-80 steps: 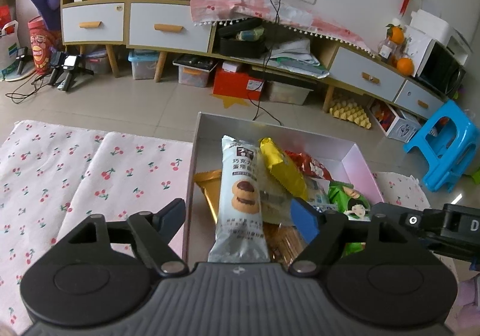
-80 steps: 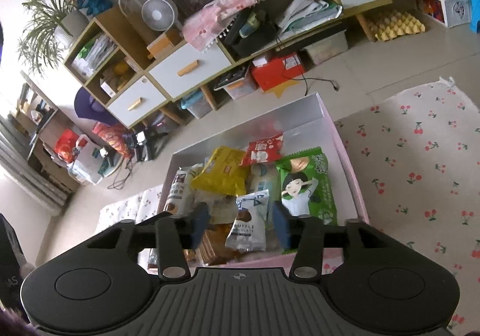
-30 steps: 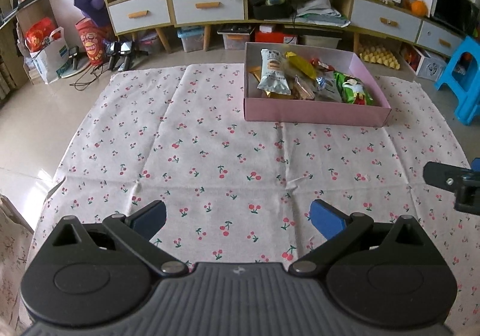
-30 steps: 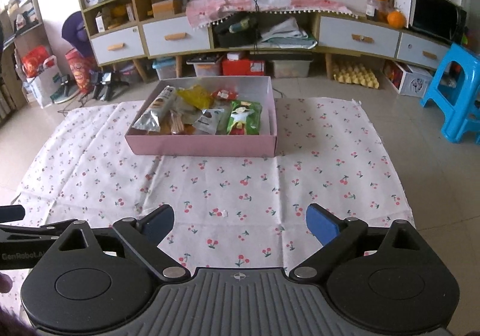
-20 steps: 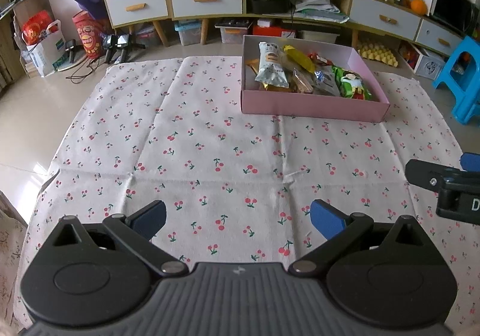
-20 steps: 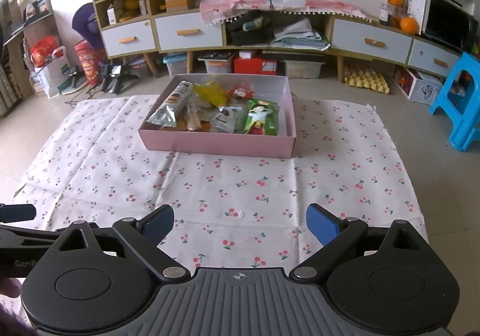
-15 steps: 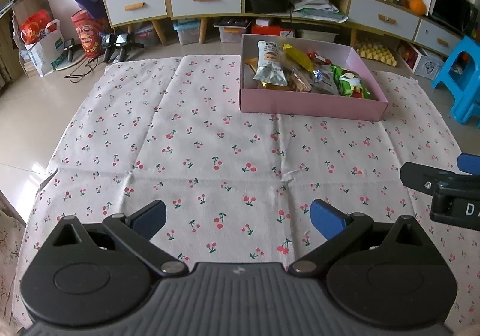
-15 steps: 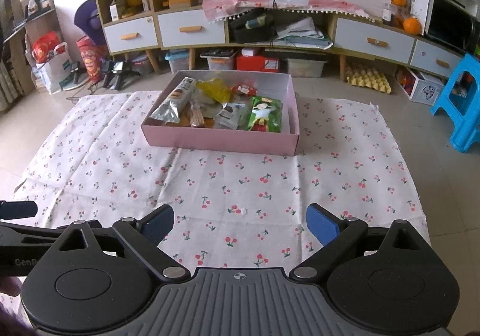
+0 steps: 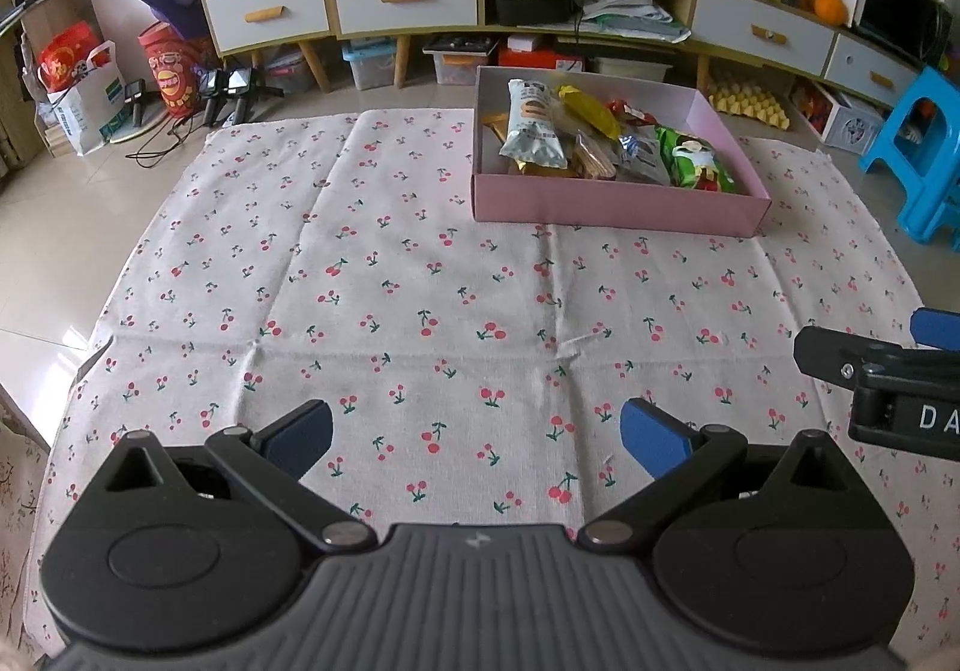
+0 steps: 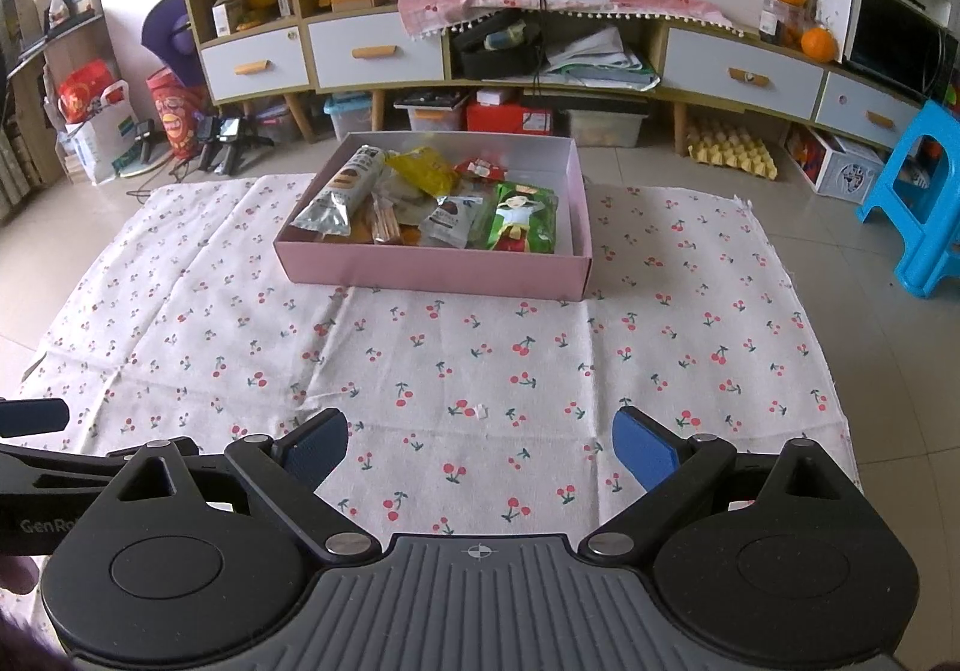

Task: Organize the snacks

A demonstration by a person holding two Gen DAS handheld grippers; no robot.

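Note:
A pink box stands at the far side of a cherry-print cloth. It holds several snack packets, among them a silver biscuit pack, a yellow pack and a green pack. My left gripper is open and empty, low over the cloth's near side. My right gripper is open and empty, beside it on the right; part of it shows in the left wrist view.
The cloth lies on a tiled floor. Behind the box stand low cabinets with drawers, storage bins and a red box. A blue stool stands at the right. Bags and tripods are at the far left.
Both grippers have pulled well back from the box, where they hovered over the snacks, to the cloth's near side. Both stay open and empty. The snacks lie unchanged in the box.

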